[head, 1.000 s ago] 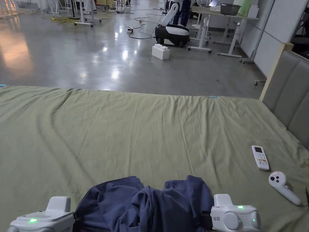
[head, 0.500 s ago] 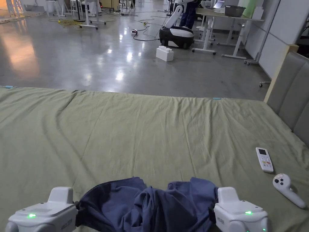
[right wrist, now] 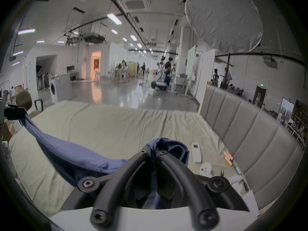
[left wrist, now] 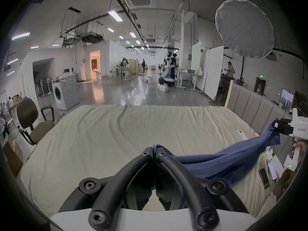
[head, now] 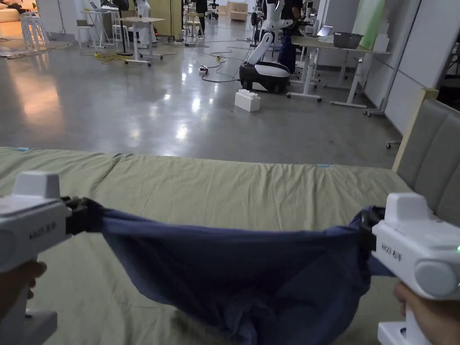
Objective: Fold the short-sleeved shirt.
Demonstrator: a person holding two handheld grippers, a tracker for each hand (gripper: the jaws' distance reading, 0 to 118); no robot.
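Observation:
A dark blue short-sleeved shirt (head: pixel 242 274) hangs stretched in the air above the green bed (head: pixel 233 193), sagging in the middle. My left gripper (head: pixel 78 215) is shut on its left end, and the cloth is pinched between the black jaws in the left gripper view (left wrist: pixel 154 151). My right gripper (head: pixel 368 229) is shut on the right end, where the fabric bunches over the jaw tips (right wrist: pixel 154 148). Each gripper also appears far off in the other's view: the right gripper (left wrist: pixel 281 128) and the left gripper (right wrist: pixel 15 113). The shirt's lower part drops out of the head view.
A grey padded headboard (head: pixel 431 152) runs along the bed's right side. A white remote (right wrist: pixel 196 152), a white controller (right wrist: pixel 205 168) and small items lie near it. An office chair (left wrist: pixel 30 119) stands left of the bed. Beyond is shiny floor with a wheeled robot (head: pixel 265 74).
Both grippers have risen and moved apart, lifting the crumpled shirt off the bed and stretching it wide between them. The head camera has tilted up.

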